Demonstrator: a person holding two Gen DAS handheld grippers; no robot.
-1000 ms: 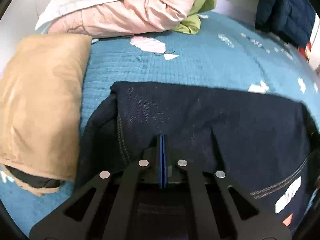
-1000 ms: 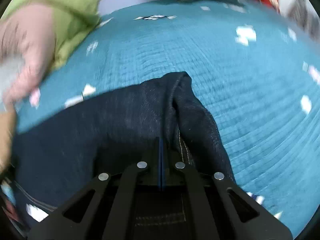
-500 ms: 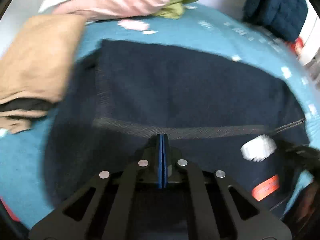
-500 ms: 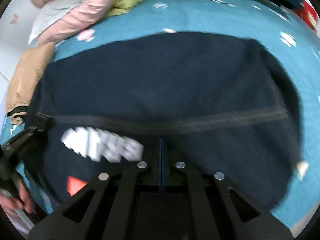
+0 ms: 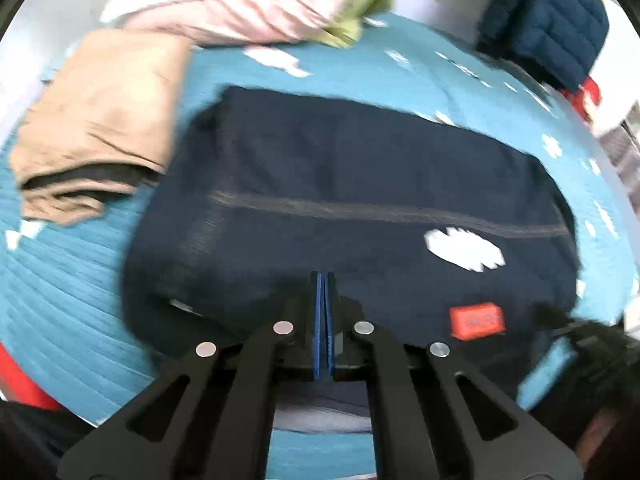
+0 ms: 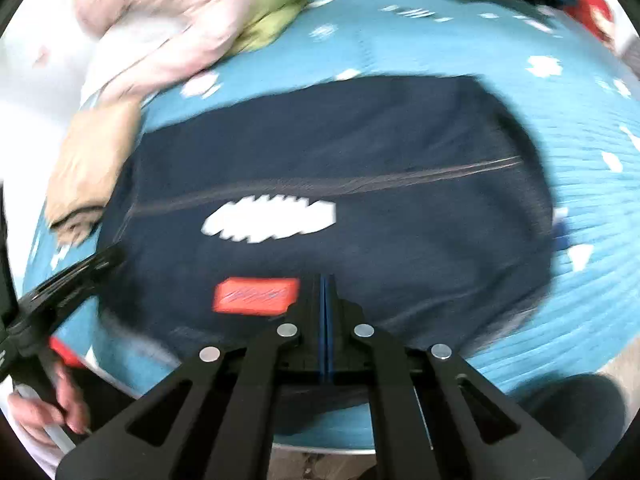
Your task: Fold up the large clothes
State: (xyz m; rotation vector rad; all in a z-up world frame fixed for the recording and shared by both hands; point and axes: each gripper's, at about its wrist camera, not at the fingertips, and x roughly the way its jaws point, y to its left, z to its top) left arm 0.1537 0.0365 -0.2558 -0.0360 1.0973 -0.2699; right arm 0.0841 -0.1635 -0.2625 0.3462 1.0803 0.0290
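left gripper (image 5: 323,280): we see our blue pads pressed flat together at the near edge of the dark navy garment (image 5: 360,200); whether cloth is pinched between them we cannot tell
right gripper (image 6: 324,280): our pads likewise meet with no gap showing, at the near hem of the same garment (image 6: 340,168); a hold on the fabric we cannot confirm
garment position: it lies folded and spread across the teal bedspread (image 5: 80,280), a grey seam line running side to side through its middle
garment marks: a white patch (image 6: 270,220) sits below the seam, an orange-red label (image 6: 256,295) nearer our right gripper
our left hand (image 6: 48,404): seen from the right wrist, wrapped around the left tool's handle at the lower left
tan folded garment (image 5: 104,120): just beside the navy one's left edge
pink and green clothes pile (image 5: 260,4): at the far side of the bedspread
blue quilted jacket (image 5: 544,20): far right corner, apart from the navy garment
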